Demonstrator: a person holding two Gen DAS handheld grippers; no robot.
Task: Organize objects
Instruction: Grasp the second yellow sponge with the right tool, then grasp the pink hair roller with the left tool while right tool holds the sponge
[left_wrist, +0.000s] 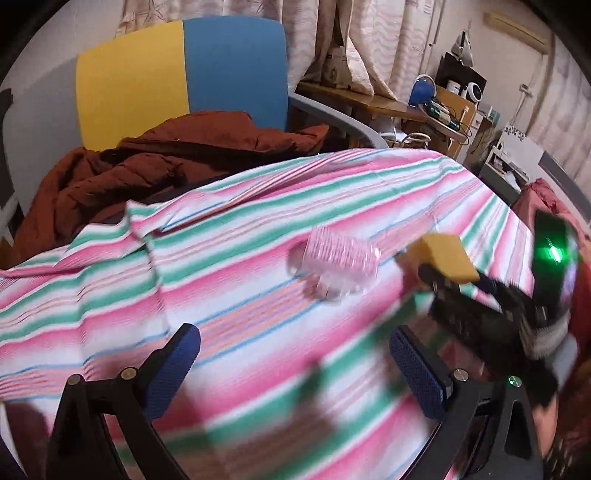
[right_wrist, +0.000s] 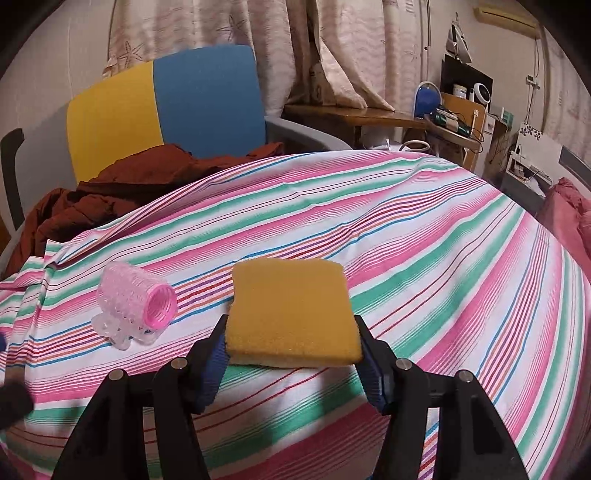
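My right gripper (right_wrist: 291, 350) is shut on a yellow sponge (right_wrist: 291, 314) and holds it flat, just above the striped cloth (right_wrist: 424, 258). A pink hair roller (right_wrist: 138, 301) lies on the cloth to the sponge's left, on a clear plastic clip. In the left wrist view the roller (left_wrist: 338, 264) lies ahead of my left gripper (left_wrist: 295, 365), which is open and empty above the cloth. The sponge (left_wrist: 443, 264) and the right gripper (left_wrist: 439, 275) show to its right.
A chair with a yellow and blue back (right_wrist: 166, 107) holds a rust-brown jacket (right_wrist: 92, 199) beyond the cloth's far edge. A wooden desk with clutter (right_wrist: 406, 118) stands at the back right. A red fabric (right_wrist: 569, 214) lies at the right edge.
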